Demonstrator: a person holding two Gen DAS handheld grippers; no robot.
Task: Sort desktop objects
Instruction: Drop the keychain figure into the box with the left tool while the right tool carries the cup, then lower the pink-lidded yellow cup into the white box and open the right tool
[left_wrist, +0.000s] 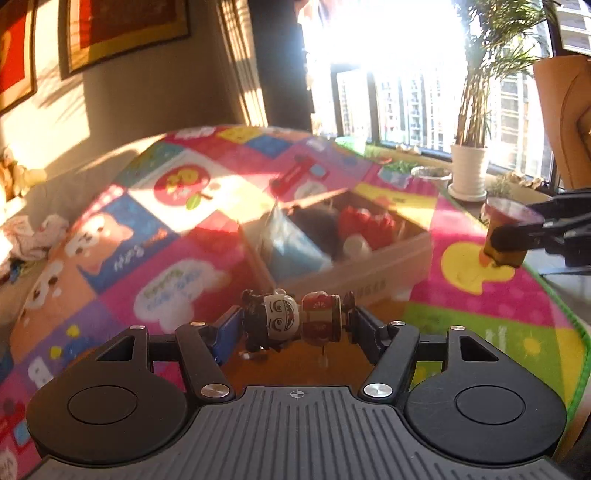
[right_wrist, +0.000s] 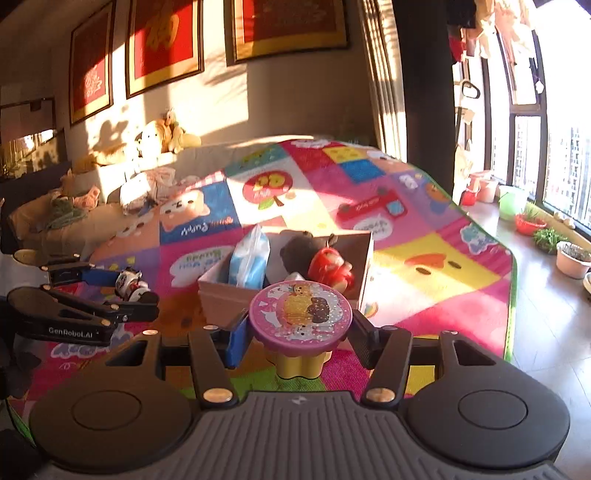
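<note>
My left gripper is shut on a small toy figure with a white grinning face, a red body and black ends, held sideways above the mat. The right wrist view shows the same gripper and figure at the left. My right gripper is shut on a yellow jar with a round pink picture lid. In the left wrist view the right gripper holds that jar at the far right. An open cardboard box stands on the mat just beyond both grippers.
The box holds a blue wipes pack, a dark plush and a red toy. A colourful play mat covers the floor. Potted plants line the window on the right. A sofa with plush toys is at the back left.
</note>
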